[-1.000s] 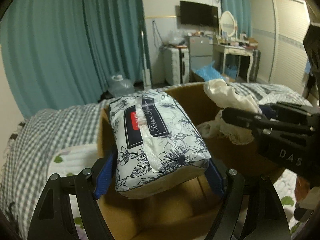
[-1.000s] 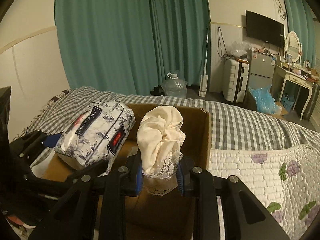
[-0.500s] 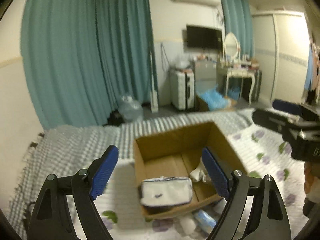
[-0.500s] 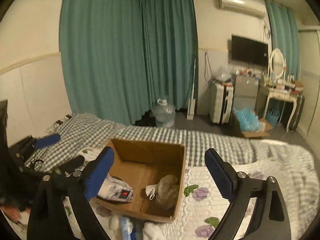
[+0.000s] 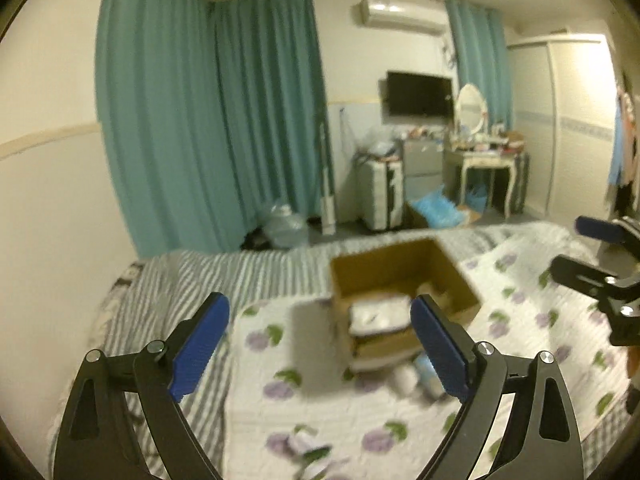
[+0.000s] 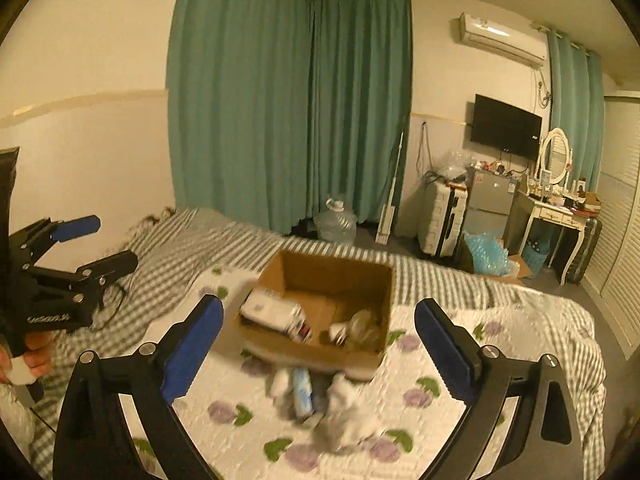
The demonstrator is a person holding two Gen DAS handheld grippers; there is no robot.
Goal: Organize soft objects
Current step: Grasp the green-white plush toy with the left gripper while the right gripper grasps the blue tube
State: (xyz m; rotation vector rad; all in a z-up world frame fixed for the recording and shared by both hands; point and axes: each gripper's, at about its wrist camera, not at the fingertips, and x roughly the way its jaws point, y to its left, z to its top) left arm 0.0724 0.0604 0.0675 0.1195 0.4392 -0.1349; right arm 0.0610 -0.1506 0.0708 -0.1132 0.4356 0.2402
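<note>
An open cardboard box [image 5: 400, 276] [image 6: 340, 276] stands on the bed. In it lie a floral tissue pack [image 5: 378, 314] [image 6: 272, 308] and a cream lace cloth [image 6: 362, 330]. Several small soft items [image 6: 320, 396] [image 5: 412, 374] lie on the quilt in front of the box, blurred. My left gripper [image 5: 320, 344] is open and empty, held well back above the bed. My right gripper [image 6: 318, 346] is open and empty too. Each gripper shows at the edge of the other's view, the left [image 6: 76, 244] and the right [image 5: 592, 252].
The bed has a white flowered quilt [image 6: 248, 424] and a grey checked blanket [image 6: 168, 264]. Beyond it are teal curtains [image 6: 288, 112], a water jug [image 6: 336, 222], a suitcase [image 6: 440, 220], a dressing table [image 6: 556, 208] and a wardrobe [image 5: 576, 128].
One second ago the left gripper held the tissue pack and the right held the cloth over the box. Both opened, dropped them into the box, and have pulled up and back.
</note>
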